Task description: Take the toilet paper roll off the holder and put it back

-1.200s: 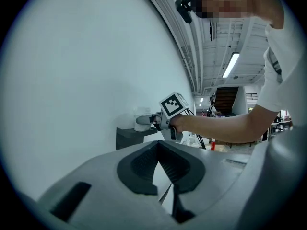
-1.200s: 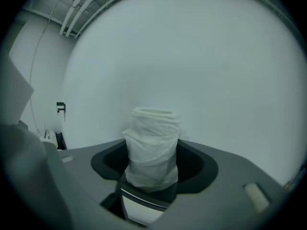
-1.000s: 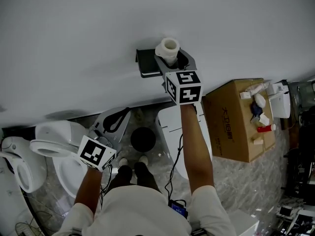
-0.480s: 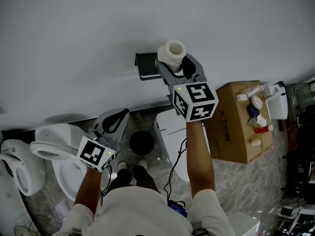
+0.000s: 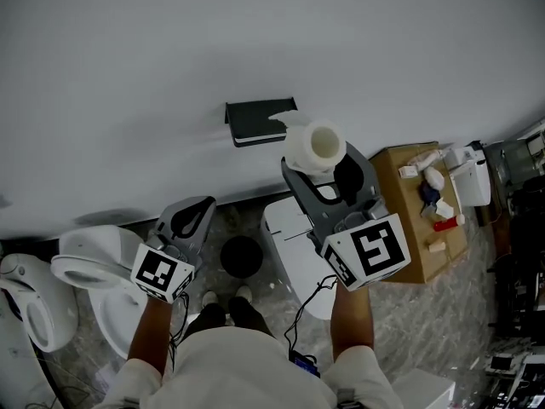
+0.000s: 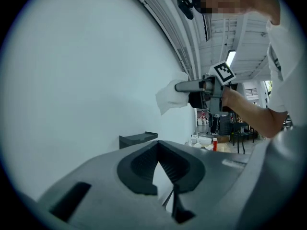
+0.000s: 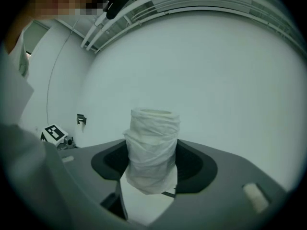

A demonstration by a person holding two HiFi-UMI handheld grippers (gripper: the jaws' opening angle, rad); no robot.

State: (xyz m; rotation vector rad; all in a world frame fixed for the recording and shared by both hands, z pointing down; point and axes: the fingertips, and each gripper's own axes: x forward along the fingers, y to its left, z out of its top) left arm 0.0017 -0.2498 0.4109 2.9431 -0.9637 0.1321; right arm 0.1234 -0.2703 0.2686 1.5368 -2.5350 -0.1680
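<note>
Right gripper [image 5: 328,170] clamps the toilet paper roll [image 5: 313,146] upright between its jaws, clear of the wall [image 5: 170,49], just beside the black holder's [image 5: 260,119] right end. Left gripper [image 5: 194,214] hangs lower, jaws together, empty.

1. The holder [image 5: 260,121] is mounted on the wall [image 5: 128,75].
2. The toilet paper roll [image 5: 312,141] is located between the right tool's [image 5: 322,162] jaws, right of the holder, apart from it.
3. The left tool [image 5: 201,207] is located lower left, right of the toilet [image 5: 81,258].
4. A cardboard box [image 5: 409,237] is set on the floor [image 5: 426,313], far right.
</note>
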